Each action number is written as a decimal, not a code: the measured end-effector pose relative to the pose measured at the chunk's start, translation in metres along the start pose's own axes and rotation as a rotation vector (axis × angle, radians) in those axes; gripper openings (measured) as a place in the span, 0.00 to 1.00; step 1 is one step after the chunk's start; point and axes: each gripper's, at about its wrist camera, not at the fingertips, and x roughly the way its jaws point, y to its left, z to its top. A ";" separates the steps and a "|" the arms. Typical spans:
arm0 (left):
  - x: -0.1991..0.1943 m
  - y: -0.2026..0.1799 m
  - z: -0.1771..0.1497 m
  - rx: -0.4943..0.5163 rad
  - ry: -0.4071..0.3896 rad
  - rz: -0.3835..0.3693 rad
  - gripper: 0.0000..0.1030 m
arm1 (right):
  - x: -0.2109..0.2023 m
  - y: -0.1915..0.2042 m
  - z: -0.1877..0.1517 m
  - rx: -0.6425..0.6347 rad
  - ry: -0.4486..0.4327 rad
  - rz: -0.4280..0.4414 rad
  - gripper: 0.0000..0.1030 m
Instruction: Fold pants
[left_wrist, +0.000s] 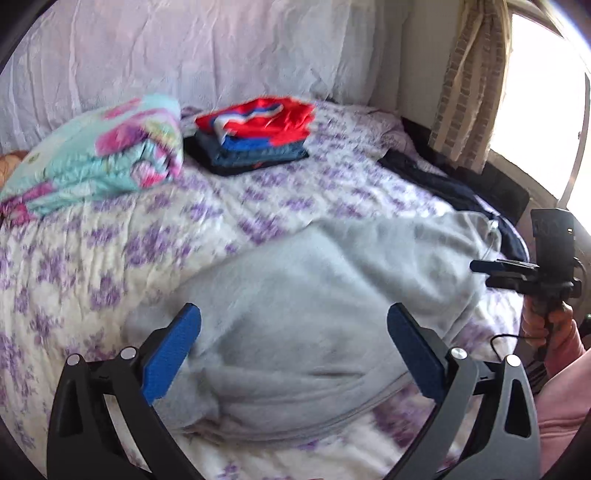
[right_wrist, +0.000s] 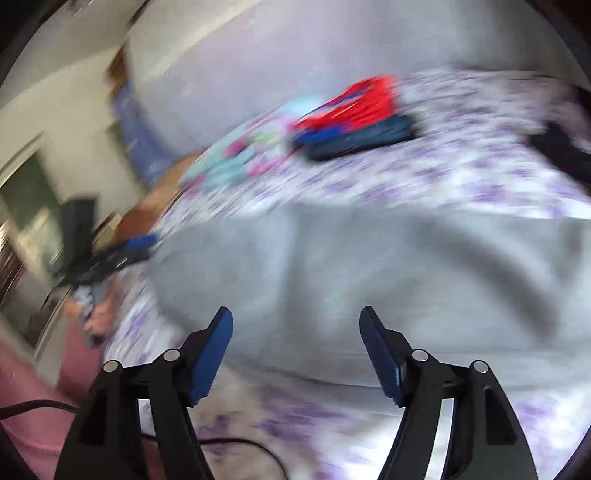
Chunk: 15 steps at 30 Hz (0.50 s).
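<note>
Across the whole lower part of both views lies a bed covered with a white quilted bedspread printed with purple flowers (left_wrist: 122, 236). Behind it stands a pale wrinkled fabric headboard or wall cover (left_wrist: 184, 48), and at the far right a beige patterned curtain (left_wrist: 469, 81) hangs beside a bright window.

On the near side of the bed lie the light grey soft pants (left_wrist: 295, 295), spread loosely with several wrinkles and a seam running along the near edge; in the right wrist view the same cloth (right_wrist: 369, 266) fills the middle, though this view is strongly blurred. Beyond the pants, near the right edge of the bed, lies a dark navy garment (left_wrist: 443, 181). At the far left rests a folded turquoise blanket with pink flowers (left_wrist: 99, 155), and just beside it stands a stack of folded clothes with a red piece on top, then blue and dark ones below (left_wrist: 255, 136). No writing or brand can be read anywhere.

The left gripper (left_wrist: 293, 328) hovers over the grey pants with its blue pads wide apart and nothing between them. The right gripper (right_wrist: 295, 332) also stands spread over the pants, holding nothing; in the left wrist view it shows at the right edge (left_wrist: 491, 267), held by a hand with a pink sleeve (left_wrist: 546, 328).
</note>
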 end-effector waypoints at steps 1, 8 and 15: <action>0.000 -0.012 0.009 0.016 -0.013 -0.015 0.96 | -0.017 -0.019 0.003 0.062 -0.052 -0.060 0.70; 0.061 -0.076 0.032 -0.015 0.053 -0.187 0.96 | -0.111 -0.148 -0.012 0.526 -0.348 -0.289 0.72; 0.152 -0.079 -0.008 -0.034 0.295 -0.059 0.96 | -0.101 -0.218 -0.037 0.707 -0.330 -0.316 0.46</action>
